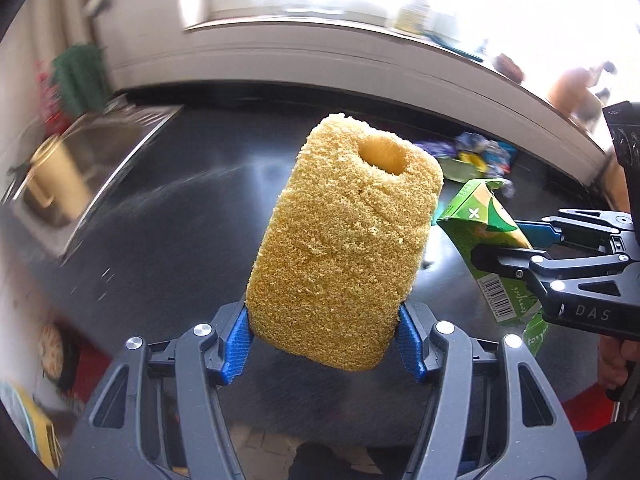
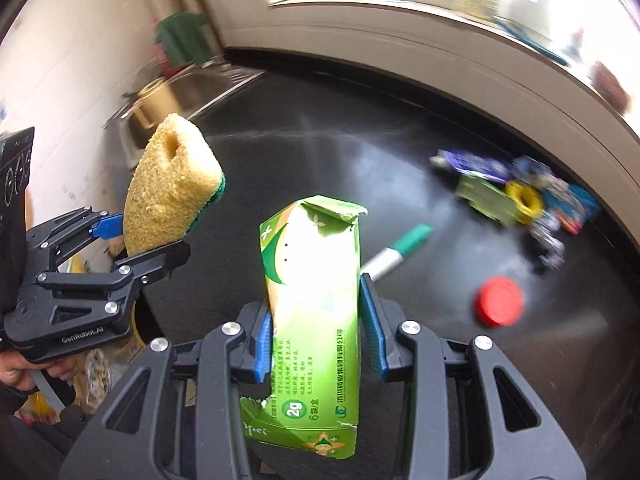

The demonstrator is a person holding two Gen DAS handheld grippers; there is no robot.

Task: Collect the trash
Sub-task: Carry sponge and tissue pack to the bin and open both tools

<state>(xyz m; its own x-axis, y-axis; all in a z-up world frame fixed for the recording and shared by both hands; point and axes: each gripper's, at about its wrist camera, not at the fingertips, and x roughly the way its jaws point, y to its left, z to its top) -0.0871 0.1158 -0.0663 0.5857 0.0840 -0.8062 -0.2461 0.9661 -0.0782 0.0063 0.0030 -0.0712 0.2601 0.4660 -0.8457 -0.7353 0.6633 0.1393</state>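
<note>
A yellow sponge (image 1: 346, 240), coarse and crumbly in texture, block-shaped with rounded corners and a round hole near its upper end, is standing up between the blue ribbed pads (image 1: 236, 344) of the left gripper (image 1: 326, 342), which is clamping its lower end. From the right wrist view, a thin green scouring layer is showing along the sponge's far face. Beside it, the right gripper (image 2: 318, 350) is pinching a flattened green cardboard box (image 2: 314, 320), glossy, printed and torn ragged at both ends, its blue pads (image 2: 372, 324) pressing the box's long edges. Both items are hanging in the air above a dark, smooth, reflective countertop (image 2: 312, 160). On that surface are lying a marker (image 2: 396, 252) with a green cap, a flat round red lid (image 2: 498, 300), and, farther back, a blurred heap of crumpled wrappers (image 2: 516, 196) including a yellow ring. A steel sink (image 1: 96, 152) is sitting at the counter's left end, with a pale rounded vessel in it. A hand (image 2: 24, 372) is gripping the left gripper's handle.
</note>
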